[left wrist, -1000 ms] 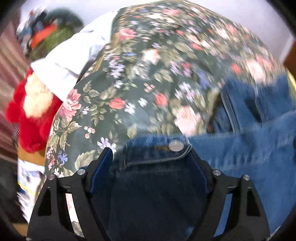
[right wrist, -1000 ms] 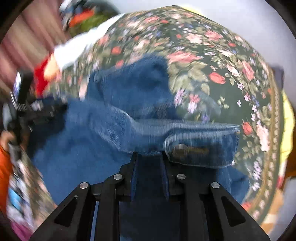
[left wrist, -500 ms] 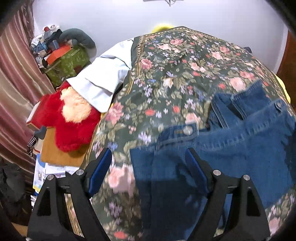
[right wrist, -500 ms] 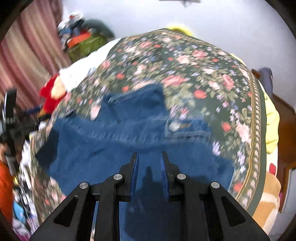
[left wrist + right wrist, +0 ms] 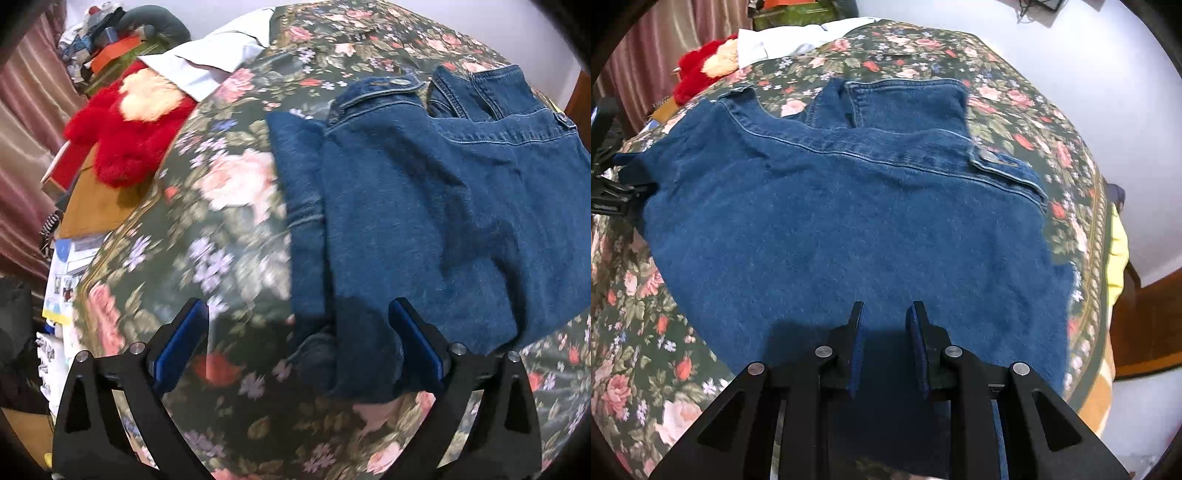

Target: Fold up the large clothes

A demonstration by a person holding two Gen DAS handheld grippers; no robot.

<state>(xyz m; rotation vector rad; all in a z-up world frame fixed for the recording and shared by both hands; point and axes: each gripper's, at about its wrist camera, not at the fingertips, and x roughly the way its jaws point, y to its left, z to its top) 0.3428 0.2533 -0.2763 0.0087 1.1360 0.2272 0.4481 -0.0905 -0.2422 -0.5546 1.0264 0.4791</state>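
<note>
A blue denim jacket (image 5: 849,221) lies folded flat on the floral bedspread (image 5: 639,332), sleeves tucked in, collar at the far side. It also shows in the left wrist view (image 5: 424,206). My left gripper (image 5: 295,339) is wide open above the jacket's near left corner and holds nothing. It shows at the left edge of the right wrist view (image 5: 609,184). My right gripper (image 5: 884,325) hovers over the jacket's near hem with its jaws partly open, a narrow gap between the pads, nothing gripped.
A red plush toy (image 5: 122,136) and a white pillow (image 5: 207,62) lie at the bed's left side, with boxes and clutter behind. A yellow cloth (image 5: 1117,258) hangs off the right edge. The wall (image 5: 1108,92) is beyond.
Both grippers have let go of the jacket and drawn back toward the near edge. The jacket now rests flat on the bed. The left gripper's jaws stand wide open.
</note>
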